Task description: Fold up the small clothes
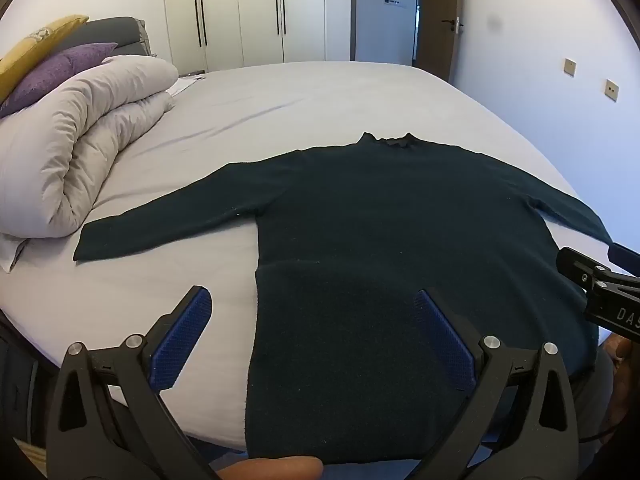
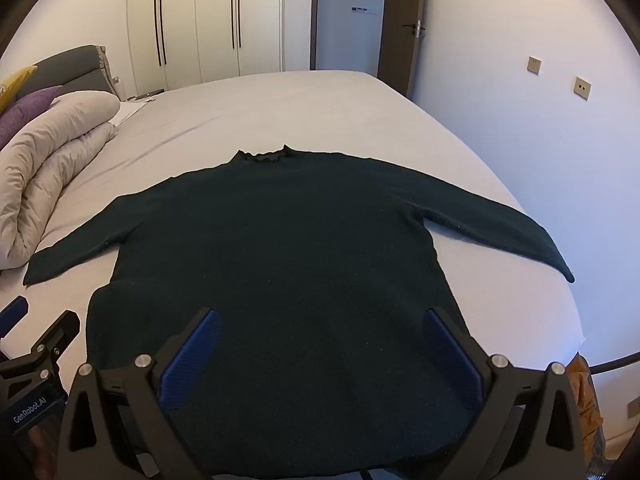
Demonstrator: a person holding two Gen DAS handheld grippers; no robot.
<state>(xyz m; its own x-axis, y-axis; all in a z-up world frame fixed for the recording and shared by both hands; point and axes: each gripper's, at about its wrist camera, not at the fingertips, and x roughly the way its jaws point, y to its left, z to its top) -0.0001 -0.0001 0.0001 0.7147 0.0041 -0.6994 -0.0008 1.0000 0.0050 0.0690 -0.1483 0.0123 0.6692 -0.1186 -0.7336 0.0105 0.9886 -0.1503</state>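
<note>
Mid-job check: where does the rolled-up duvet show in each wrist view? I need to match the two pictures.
Left wrist view: the duvet fills the left side, beside the sweater's sleeve end.
Right wrist view: the duvet sits at the left edge, smaller, above the same sleeve end.
Shared landmark: the sweater's collar, near the middle in both views.

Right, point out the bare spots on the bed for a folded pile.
Bare sheet lies beyond the sweater collar, up to the far edge. A smaller patch sits between the left sleeve and near edge. Crowded by the rolled duvet and pillows.
</note>
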